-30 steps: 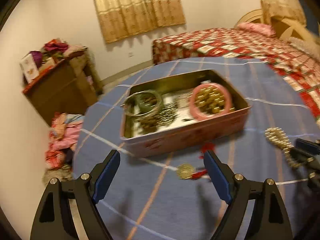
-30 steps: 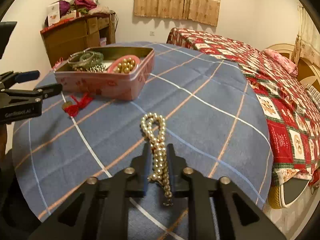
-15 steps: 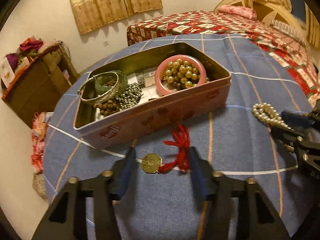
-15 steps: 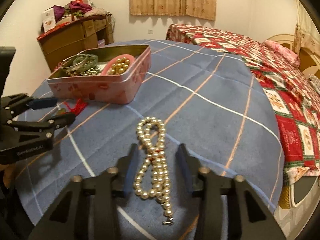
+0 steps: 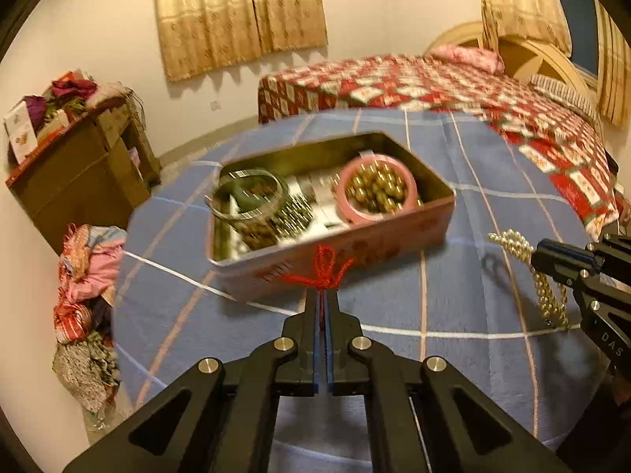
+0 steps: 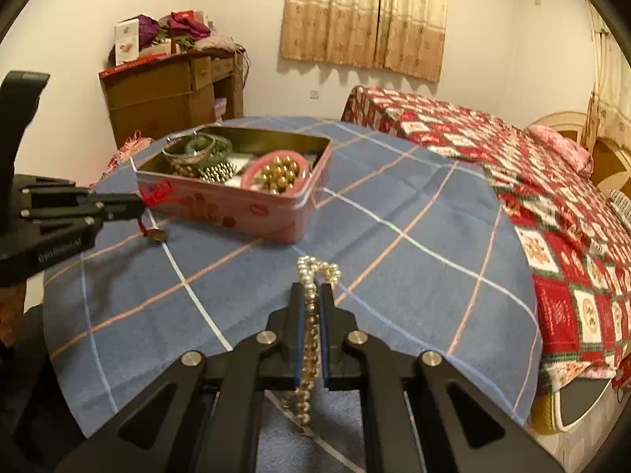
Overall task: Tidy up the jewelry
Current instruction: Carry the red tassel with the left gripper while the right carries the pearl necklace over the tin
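A pink tin (image 5: pixel 366 250) holds a pink bangle (image 5: pixel 378 189) filled with gold beads, metal and green bangles (image 5: pixel 248 197) and bead strings. My left gripper (image 5: pixel 322 295) is shut on a red knotted cord charm (image 5: pixel 324 272), just in front of the tin. In the right wrist view that cord (image 6: pixel 157 193) dangles a brass coin (image 6: pixel 156 235) from the left gripper (image 6: pixel 136 205). My right gripper (image 6: pixel 311 289) is shut on a pearl necklace (image 6: pixel 320 269), whose loop sticks out past the tips while its tail hangs below. The left wrist view shows the necklace (image 5: pixel 512 241) in the right gripper (image 5: pixel 546 262).
The round table has a blue checked cloth (image 6: pixel 414 213). A bed with a red patchwork quilt (image 6: pixel 552 205) stands close on the right. A wooden cabinet (image 6: pixel 169 98) piled with clothes is at the back left, and a heap of clothes (image 5: pixel 84 276) lies on the floor.
The left jaws went from wide open to shut on the red cord charm, which has left the cloth. The right jaws closed on the pearl necklace and raised it.
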Available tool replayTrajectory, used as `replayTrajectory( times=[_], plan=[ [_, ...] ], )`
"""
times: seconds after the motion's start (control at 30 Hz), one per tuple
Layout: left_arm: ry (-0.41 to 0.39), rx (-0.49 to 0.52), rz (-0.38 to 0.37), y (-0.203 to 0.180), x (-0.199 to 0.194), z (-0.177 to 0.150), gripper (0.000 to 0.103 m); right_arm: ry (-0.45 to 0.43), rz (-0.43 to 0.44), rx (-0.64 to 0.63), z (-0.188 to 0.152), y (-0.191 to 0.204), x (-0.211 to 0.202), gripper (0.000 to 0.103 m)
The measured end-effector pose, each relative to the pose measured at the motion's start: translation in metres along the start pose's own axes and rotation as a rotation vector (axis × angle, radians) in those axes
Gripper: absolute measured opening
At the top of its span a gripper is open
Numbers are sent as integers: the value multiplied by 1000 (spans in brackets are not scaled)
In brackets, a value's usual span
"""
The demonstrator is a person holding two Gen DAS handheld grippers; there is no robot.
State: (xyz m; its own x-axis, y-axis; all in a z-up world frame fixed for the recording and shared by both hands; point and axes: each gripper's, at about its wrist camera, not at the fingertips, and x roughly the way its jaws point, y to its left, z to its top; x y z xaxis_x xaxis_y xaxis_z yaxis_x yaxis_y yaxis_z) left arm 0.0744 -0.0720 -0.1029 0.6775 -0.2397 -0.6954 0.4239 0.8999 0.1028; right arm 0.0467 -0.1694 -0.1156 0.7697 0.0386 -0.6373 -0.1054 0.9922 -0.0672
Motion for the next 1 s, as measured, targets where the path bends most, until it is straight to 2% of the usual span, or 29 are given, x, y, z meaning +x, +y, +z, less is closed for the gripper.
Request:
replayTrajectory(
  times=[0.23, 0.4, 0.8, 1.0],
  plan=[
    [-83, -3, 14, 8, -27, 16, 1, -74, 17, 3, 16, 2, -17, 9],
    [-130, -5, 60, 13, -32, 29, 1, -108, 10, -9, 32, 4, -21, 9],
    [-145, -49, 115, 36, -17, 48, 1, -144, -25, -65, 64, 13, -10, 9],
    [-147, -40, 135, 42, -8, 55, 1, -156, -43, -95, 79, 19, -4, 9]
  ],
)
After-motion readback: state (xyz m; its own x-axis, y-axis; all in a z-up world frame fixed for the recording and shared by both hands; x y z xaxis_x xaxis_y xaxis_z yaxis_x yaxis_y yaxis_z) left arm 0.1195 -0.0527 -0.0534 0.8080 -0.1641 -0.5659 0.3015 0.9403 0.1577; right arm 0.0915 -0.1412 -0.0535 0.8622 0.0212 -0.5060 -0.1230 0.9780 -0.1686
